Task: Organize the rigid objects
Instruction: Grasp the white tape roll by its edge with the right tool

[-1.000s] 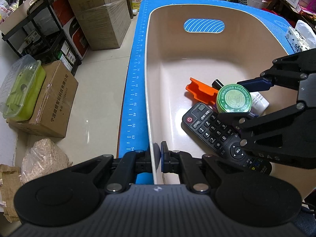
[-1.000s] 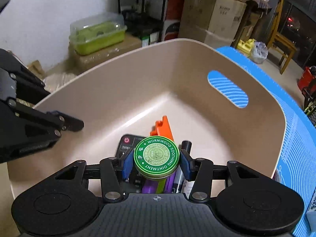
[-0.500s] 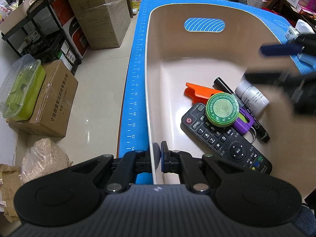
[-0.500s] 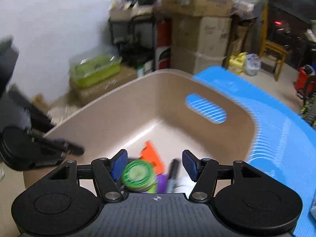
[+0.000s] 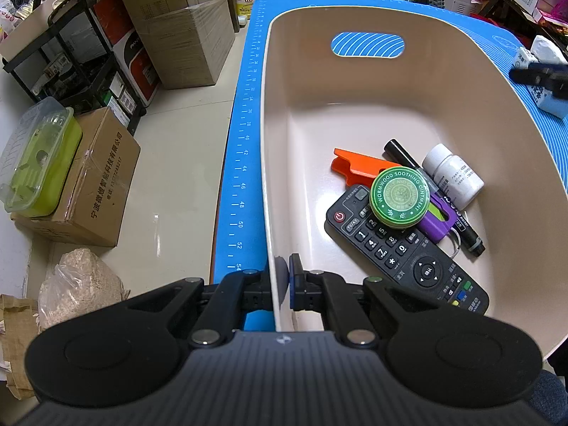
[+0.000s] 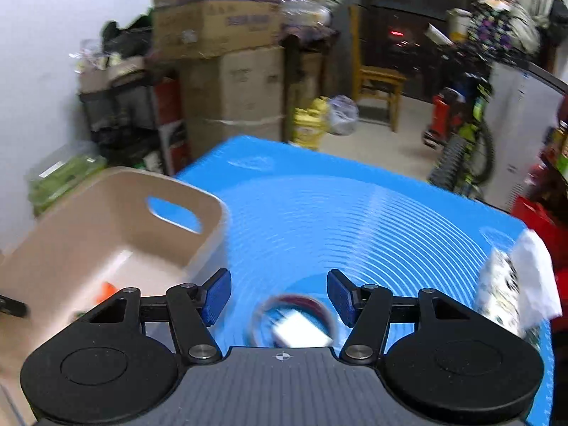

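Beige plastic bin (image 5: 355,81) sits on a blue mat (image 6: 355,213) covering the table, its near wall pinched between the pressed-together fingers of the left gripper (image 5: 282,280), which steadies it. Inside lie a black remote (image 5: 408,252), a green ointment tin (image 5: 399,197) resting on the remote's upper end, an orange clip (image 5: 355,168), a purple piece (image 5: 438,220), a black marker (image 5: 404,156) and a white pill bottle (image 5: 454,174), all crowded toward the near right corner. The right gripper (image 6: 278,296), fingers spread and empty, hangs over the mat beside the bin, above a blurred round ring with a white item inside it (image 6: 294,323); what these are cannot be told. A tissue pack (image 6: 511,284) lies near the mat's right edge. The ringed item looks light and stiff, likely smooth-sided, so a pinch across its width seems safest. The tin, being round and slick, would want a grip across its rim.
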`<state>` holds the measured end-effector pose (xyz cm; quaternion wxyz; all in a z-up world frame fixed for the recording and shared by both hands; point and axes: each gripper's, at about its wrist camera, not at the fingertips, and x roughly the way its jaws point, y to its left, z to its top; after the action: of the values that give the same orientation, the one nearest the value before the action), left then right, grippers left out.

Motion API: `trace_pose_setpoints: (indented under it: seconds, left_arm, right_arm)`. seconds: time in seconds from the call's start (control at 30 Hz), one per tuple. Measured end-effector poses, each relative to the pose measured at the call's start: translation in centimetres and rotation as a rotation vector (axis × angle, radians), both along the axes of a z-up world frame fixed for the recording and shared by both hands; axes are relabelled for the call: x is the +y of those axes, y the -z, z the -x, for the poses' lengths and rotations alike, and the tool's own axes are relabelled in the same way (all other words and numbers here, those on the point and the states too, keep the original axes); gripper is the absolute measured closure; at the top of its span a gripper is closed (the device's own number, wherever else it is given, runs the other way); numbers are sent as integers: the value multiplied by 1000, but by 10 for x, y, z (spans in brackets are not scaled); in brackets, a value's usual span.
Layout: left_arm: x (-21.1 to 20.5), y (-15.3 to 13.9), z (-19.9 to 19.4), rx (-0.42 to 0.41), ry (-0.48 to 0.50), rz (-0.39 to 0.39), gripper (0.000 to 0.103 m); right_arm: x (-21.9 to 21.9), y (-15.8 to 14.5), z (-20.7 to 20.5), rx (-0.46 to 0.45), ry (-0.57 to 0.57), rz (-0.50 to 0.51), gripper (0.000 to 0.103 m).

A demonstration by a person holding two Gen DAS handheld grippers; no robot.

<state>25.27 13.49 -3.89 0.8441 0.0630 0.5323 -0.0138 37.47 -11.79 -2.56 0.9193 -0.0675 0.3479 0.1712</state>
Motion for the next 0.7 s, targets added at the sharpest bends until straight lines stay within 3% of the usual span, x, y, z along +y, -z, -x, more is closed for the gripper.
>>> trace_pose_setpoints:
  seconds: [0.33,0.7]
  left_arm:
    - [-1,2,0,1,2,-3,96]
    - [-1,2,0,0,2,-4,95]
  right_arm:
    - [-17,71,-9,91,65,78,39]
    - [-17,92,-6,99,81,35,39]
